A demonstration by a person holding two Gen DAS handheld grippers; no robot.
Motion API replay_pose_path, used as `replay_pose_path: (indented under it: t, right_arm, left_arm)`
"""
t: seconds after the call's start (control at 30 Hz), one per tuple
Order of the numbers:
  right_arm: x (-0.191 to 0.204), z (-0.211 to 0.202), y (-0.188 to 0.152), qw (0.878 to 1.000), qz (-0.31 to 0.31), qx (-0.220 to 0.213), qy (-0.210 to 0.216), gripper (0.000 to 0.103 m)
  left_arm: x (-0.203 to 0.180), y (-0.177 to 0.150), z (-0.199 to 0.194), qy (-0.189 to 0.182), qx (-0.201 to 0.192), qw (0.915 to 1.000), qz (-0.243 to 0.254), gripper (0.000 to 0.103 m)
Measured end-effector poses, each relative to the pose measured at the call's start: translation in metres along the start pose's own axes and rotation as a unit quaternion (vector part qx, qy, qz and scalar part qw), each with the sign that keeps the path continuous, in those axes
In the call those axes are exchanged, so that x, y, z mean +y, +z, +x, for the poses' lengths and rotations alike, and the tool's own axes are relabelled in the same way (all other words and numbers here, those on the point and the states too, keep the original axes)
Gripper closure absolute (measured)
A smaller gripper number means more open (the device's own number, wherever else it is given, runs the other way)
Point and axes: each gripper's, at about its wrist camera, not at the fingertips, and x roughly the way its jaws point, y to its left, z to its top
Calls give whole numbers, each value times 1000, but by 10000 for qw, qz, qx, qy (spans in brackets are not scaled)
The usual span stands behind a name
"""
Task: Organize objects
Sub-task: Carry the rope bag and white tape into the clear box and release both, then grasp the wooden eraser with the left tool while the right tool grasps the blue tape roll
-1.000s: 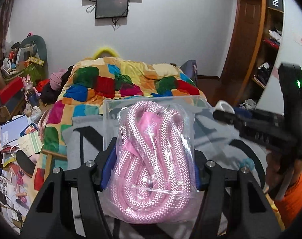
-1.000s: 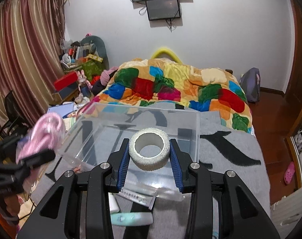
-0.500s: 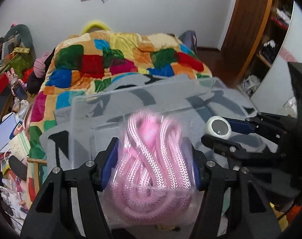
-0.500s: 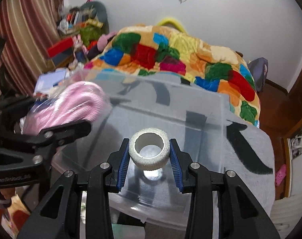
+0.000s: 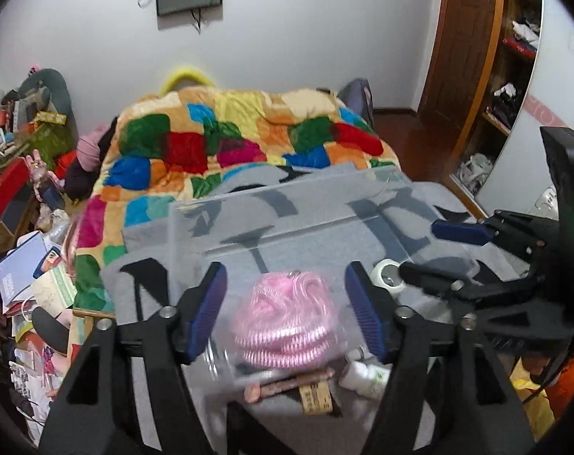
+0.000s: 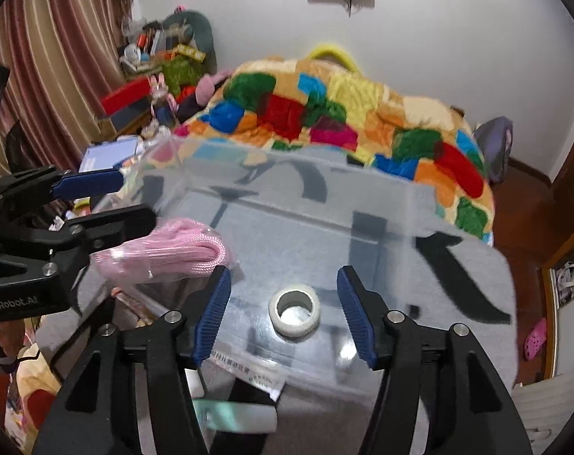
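Observation:
A clear plastic bin (image 5: 287, 204) (image 6: 362, 204) stands on a grey blanket on the bed. A bagged coil of pink rope (image 5: 287, 326) (image 6: 165, 254) lies in its left side. A white tape roll (image 6: 295, 310) (image 5: 387, 276) lies on the bin floor. My left gripper (image 5: 287, 303) is open above the rope, not touching it. My right gripper (image 6: 285, 303) is open above the tape roll, jaws well clear of it.
Small items lie on the blanket before the bin: a brown tube (image 5: 287, 385), a white bottle (image 5: 362, 375), a teal-and-white tube (image 6: 233, 415). A patchwork quilt (image 5: 226, 144) covers the bed behind. Clutter lies at left (image 5: 25, 250), wooden shelves at right (image 5: 514, 57).
Both grippers opened. The pink rope dropped from the left gripper into the bin; the tape roll dropped from the right gripper onto the bin floor. Both grippers have lifted slightly.

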Motion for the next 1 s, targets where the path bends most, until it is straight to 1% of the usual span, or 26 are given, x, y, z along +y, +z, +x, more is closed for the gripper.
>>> replay_pose_path:
  t: [0.17, 0.2, 0.33, 0.4, 0.5, 0.63, 0.7, 0.83, 0.9, 1.0]
  right_arm:
    - [-8, -43, -16, 9987, 60, -476, -177, 35]
    - [-10, -51, -20, 9981, 71, -561, -248, 34]
    - [-21, -72, -42, 9955, 143, -770, -539, 33]
    - [-28, -74, -55, 9950, 247, -739, -626, 33]
    - [-39, -70, -80, 9949, 531, -518, -690, 33]
    - [-45, -57, -110, 9935, 682, -235, -884, 33]
    - [-47, -52, -126, 9923, 769, -100, -963, 33]
    - [-54, -44, -146, 9896, 914, 53, -1105, 33]
    - [-57, -42, -151, 9890, 995, 105, -1090, 35]
    - [-61, -40, -153, 9881, 1010, 113, -1158, 44]
  left_arm:
    - [-5, -20, -23, 309, -170, 9994, 74, 29]
    - [-6, -27, -28, 359, -209, 9991, 85, 28]
    - [-3, -51, -35, 313, -190, 9993, -11, 28]
    - [0, -63, -33, 258, -107, 9995, -131, 28]
    - [2, -76, -28, 190, 21, 9995, -261, 28]
    - [-4, -96, -17, 159, 224, 9993, -257, 29]
    - [-9, -103, -11, 132, 321, 9992, -213, 35]
    - [-13, -110, 12, 103, 603, 9979, -212, 42]
    - [-12, -109, 21, 84, 678, 9973, -273, 48]
    - [-12, -106, 32, 4, 695, 9969, -379, 50]
